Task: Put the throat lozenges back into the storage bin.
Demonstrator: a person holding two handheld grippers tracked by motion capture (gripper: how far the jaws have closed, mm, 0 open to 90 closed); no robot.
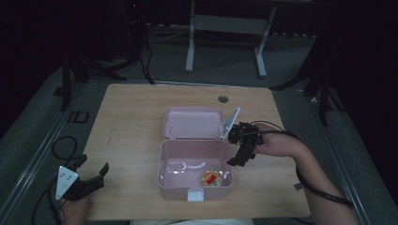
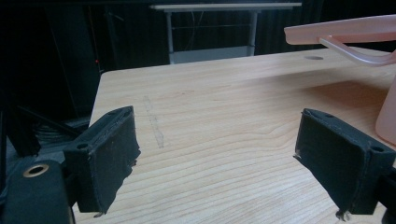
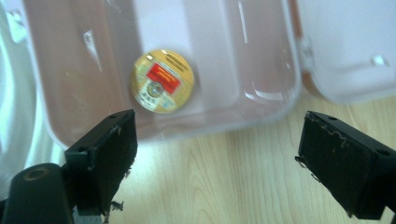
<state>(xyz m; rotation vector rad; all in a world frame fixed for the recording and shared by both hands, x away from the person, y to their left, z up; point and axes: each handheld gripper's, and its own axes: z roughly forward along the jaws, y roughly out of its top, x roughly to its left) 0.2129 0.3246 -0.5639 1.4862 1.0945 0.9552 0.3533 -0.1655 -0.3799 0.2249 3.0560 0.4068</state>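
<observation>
The right gripper [image 1: 240, 149] hung just beside the right wall of the open pink box [image 1: 162, 161], its jaws spread wide with nothing between them, and in the right gripper view those jaws framed bare counter [image 3: 224, 182] with the box rim just beyond their tips. The likeliest trouble, as I judged it, was a knock: with the jaws this close to the wall, a careless sweep inward could catch the rim and shove the light plastic box across the smooth counter, or tip it toward the near edge, where it already sat close. The raised lid [image 1: 192, 123], lying open behind the box with a clear handle [image 1: 231, 123] sticking up just behind the right gripper, could also be snagged by the trailing cable or the hand and flipped shut. Inside the box lay a single round yellow disc with a red label [image 3: 161, 81], ahead of the left jaw in the right gripper view and flat on the floor of the box; being flat and low, it would probably be awkward to pinch and might skid. Otherwise the box looked empty. The left gripper [image 1: 84, 180] rested well apart from the box, its jaws likewise spread and empty, pointing over bare wood with the box and lid off to the right of its right jaw.
</observation>
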